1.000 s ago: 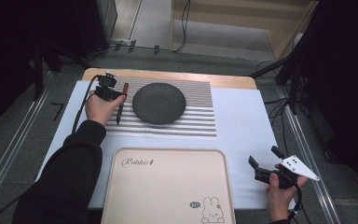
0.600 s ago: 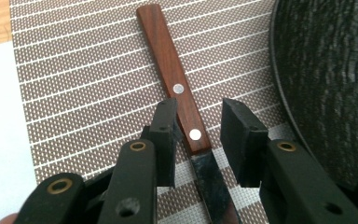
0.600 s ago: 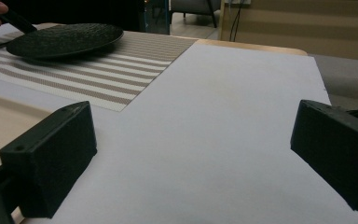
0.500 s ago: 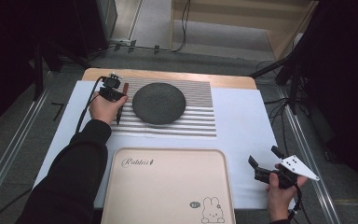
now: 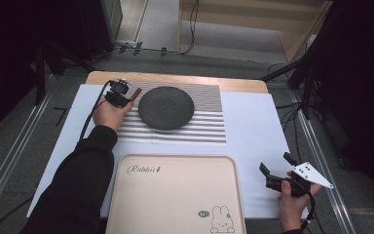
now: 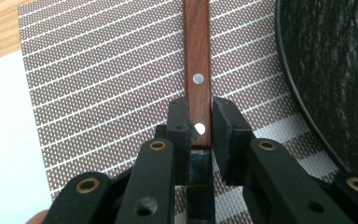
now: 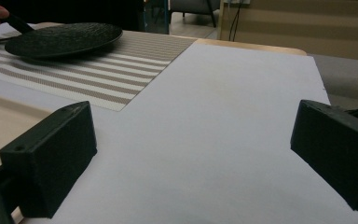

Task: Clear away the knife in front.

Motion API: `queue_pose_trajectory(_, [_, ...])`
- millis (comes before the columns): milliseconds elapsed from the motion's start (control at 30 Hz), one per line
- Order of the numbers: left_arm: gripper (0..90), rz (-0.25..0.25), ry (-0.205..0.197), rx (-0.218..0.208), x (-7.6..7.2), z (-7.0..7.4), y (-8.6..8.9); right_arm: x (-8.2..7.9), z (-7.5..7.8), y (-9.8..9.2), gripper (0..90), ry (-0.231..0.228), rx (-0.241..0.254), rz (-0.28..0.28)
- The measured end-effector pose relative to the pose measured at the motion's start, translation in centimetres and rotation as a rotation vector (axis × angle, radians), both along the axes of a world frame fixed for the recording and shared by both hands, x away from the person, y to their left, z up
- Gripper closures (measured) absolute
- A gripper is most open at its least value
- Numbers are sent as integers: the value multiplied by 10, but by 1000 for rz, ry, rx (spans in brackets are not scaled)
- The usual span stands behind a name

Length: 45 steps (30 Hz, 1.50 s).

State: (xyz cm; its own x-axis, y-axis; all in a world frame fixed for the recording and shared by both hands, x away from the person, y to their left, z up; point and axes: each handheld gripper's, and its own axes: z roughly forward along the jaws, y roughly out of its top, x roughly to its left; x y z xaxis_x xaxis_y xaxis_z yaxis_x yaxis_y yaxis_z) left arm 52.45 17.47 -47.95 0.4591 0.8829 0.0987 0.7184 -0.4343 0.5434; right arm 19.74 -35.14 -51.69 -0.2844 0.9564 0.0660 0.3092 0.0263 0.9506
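The left gripper (image 6: 200, 122) is clamped on a wooden-handled utensil (image 6: 197, 65), whose long axis runs straight ahead of the jaws over the striped placemat (image 6: 98, 84) — the dark plate (image 6: 335, 70) lies just to the gripper's right. The right gripper (image 7: 191, 158) (jaws wide apart, nothing between them) rests well away on the white sheet (image 7: 233, 102), beside the rabbit tray (image 5: 175, 195), so the left hand is far nearer. The utensil's working end is hidden behind the jaws — knife or otherwise, I cannot tell.

The left gripper (image 6: 200, 122) clamps a wooden handle (image 6: 197, 70) with two rivets, over the striped mat (image 6: 102, 84), beside the dark plate (image 6: 331, 70); possibly a knife.
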Motion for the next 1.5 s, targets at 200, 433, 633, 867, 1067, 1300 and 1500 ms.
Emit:
queue_pose_trajectory(200, [774, 17, 4, -54, -5, 7, 7, 0, 0, 0, 0, 1, -1, 2])
queue_pose_trajectory(433, [774, 1, -3, -87, -14, 18, 13, 0, 0, 0, 0, 3, -1, 1])
queue_pose_trajectory(633, [774, -17, -27, -120, -26, 28, 16, 0, 0, 1, 0, 5, -7, 2])
queue_pose_trajectory(867, [774, -32, -40, -136, -44, 36, 24, 0, 0, 1, 0, 6, -9, 2])
queue_pose_trajectory(1067, [774, -29, -43, -151, -58, 39, 31, 0, 0, 1, 0, 6, -10, 3])
queue_pose_trajectory(1300, [774, -48, -47, -164, -78, 41, 36, 1, 0, 1, 0, 6, -16, 5])
queue_pose_trajectory(1500, [775, -61, -56, -174, -98, 41, 42, 0, 0, 2, 0, 10, -17, 5])
